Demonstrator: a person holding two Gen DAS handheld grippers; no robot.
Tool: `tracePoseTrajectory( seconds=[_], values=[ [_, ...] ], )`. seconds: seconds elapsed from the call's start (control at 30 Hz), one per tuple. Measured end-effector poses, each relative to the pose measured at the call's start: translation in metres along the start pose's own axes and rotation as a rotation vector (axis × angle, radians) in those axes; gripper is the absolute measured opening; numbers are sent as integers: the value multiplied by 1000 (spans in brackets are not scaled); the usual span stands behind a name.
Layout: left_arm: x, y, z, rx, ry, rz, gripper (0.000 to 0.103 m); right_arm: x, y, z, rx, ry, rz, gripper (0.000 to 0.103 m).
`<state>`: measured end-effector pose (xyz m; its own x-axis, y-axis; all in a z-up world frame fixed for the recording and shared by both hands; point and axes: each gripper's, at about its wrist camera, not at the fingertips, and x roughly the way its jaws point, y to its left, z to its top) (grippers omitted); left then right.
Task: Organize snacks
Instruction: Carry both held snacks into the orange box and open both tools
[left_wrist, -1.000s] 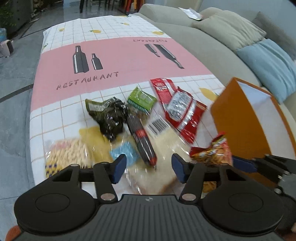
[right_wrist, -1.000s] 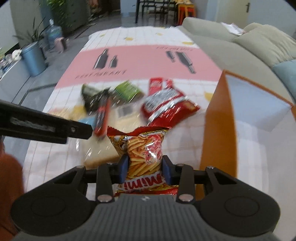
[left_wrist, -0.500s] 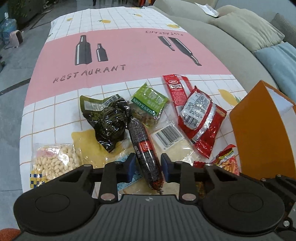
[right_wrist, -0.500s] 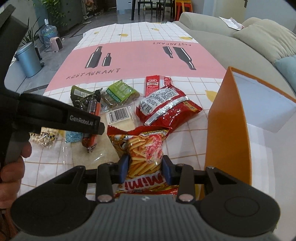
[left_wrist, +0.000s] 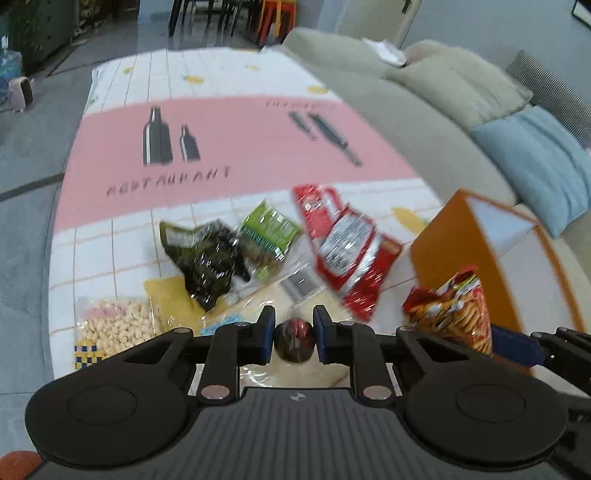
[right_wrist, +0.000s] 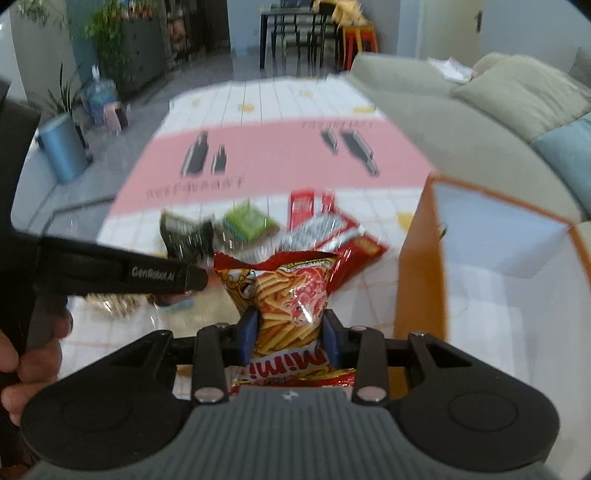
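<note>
Between the left tongs (left_wrist: 294, 334) sits a clamped sausage (left_wrist: 294, 339); right tongs (right_wrist: 291, 334) pinch a Mimi bag (right_wrist: 288, 295).

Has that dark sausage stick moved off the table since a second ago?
Yes. The sausage stick lay flat among the packets beside the dark green bag; now the left gripper has it clamped and lifted, end-on to the camera.

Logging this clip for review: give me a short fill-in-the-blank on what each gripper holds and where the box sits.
1. The right gripper is shut on the ____ bag of Mimi sticks.
2. The left gripper is shut on the dark ____.
3. The orange box stands to the ____ of the snack pile.
4. The tablecloth bears the word ____.

Missing: red; sausage; right; RESTAURANT
</note>
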<state>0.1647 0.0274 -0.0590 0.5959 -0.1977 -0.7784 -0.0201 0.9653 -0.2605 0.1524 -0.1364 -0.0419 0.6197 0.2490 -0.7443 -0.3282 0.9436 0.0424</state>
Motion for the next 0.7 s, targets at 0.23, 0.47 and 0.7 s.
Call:
tracePoseTrajectory(
  seconds=[0.23,0.47,0.7],
  values=[
    [-43,-49,15,39,-75,-140,24,-53,-34,11,118,-84,-27,35],
    [-44,-119,24,150,-50,-254,24,-76,-109,-4,334,-45,-47,35],
    [-12,-182,25,253,91,-322,24,-63,-165,-28,486,88,4,35]
  ],
)
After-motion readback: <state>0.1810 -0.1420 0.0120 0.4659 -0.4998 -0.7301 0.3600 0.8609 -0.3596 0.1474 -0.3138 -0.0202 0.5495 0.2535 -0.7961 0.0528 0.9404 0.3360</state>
